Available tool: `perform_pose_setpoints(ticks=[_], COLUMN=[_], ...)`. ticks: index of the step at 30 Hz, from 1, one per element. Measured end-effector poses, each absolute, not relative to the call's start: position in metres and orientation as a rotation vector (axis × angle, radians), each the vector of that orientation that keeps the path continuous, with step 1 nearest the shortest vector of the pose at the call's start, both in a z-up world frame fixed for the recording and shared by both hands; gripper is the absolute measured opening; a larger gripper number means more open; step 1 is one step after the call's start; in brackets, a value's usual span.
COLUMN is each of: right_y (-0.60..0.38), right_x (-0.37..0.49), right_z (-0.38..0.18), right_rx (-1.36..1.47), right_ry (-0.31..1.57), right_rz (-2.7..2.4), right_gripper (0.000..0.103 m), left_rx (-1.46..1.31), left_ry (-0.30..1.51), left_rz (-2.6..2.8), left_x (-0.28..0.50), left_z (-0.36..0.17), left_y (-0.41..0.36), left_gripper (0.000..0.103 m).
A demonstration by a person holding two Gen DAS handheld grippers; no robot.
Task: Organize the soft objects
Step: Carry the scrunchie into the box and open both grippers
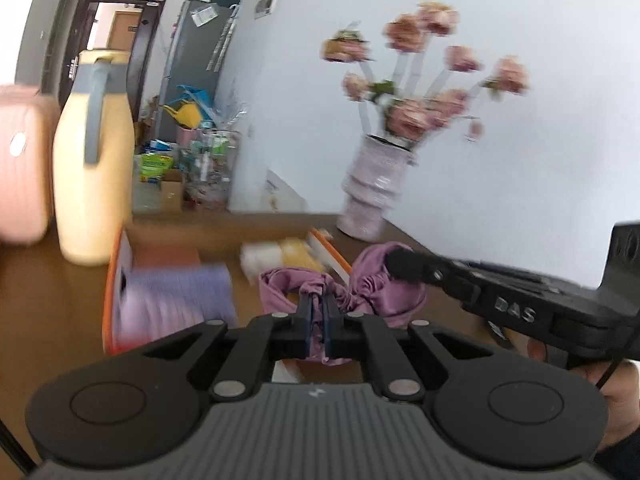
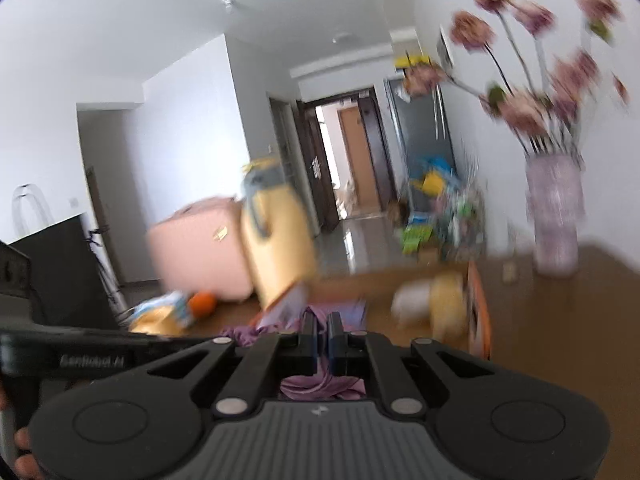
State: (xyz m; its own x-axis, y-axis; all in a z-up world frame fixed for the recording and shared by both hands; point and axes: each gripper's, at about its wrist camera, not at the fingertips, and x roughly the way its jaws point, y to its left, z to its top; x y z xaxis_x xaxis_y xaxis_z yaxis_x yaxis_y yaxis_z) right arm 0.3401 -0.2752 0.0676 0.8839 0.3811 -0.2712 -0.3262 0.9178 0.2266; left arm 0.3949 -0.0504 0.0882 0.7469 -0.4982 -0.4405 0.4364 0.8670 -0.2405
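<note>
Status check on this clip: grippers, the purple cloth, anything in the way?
Left gripper shut on purple cloth. Right gripper shut on the same cloth, seen stretched between both. Orange-rimmed box just ahead, partly filled; yellow bottle beside it.

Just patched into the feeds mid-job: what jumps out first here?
Both claws are shut on one purple cloth: the left claw pinches its gathered middle, and the right claw grips it from the right. Behind it sits an orange-rimmed box holding a lilac roll and a white-and-yellow bundle. A yellow jug stands at the left and a vase of pink flowers by the wall at the right.
</note>
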Motion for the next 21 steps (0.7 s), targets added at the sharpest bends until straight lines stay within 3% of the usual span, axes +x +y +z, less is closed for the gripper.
perform_pose_setpoints(ticks=[5, 11, 16, 21], right_y=[-0.265, -0.242, -0.234, -0.232], right_x=[0.501, 0.642, 0.693, 0.697], right_z=[0.080, 0.036, -0.004, -0.024], right_rx=[0.131, 0.086, 0.130, 0.180], right_ry=[0.408, 0.612, 0.748, 0.826], right_rz=[0.335, 0.307, 0.327, 0.358], right_gripper=[0.005, 0.005, 0.005, 0.010], left_rx=[-0.138, -0.148, -0.068, -0.059], left_ry=[0.626, 0.801, 0.837, 0.826], left_rz=[-0.388, -0.315, -0.302, -0.322], left_x=[0.531, 0.634, 0.645, 0.637], left_z=[0.071, 0.015, -0.012, -0.001], left_y=[-0.059, -0.066, -0.079, -0.070], left_gripper=[0.006, 0.006, 0.007, 0.014])
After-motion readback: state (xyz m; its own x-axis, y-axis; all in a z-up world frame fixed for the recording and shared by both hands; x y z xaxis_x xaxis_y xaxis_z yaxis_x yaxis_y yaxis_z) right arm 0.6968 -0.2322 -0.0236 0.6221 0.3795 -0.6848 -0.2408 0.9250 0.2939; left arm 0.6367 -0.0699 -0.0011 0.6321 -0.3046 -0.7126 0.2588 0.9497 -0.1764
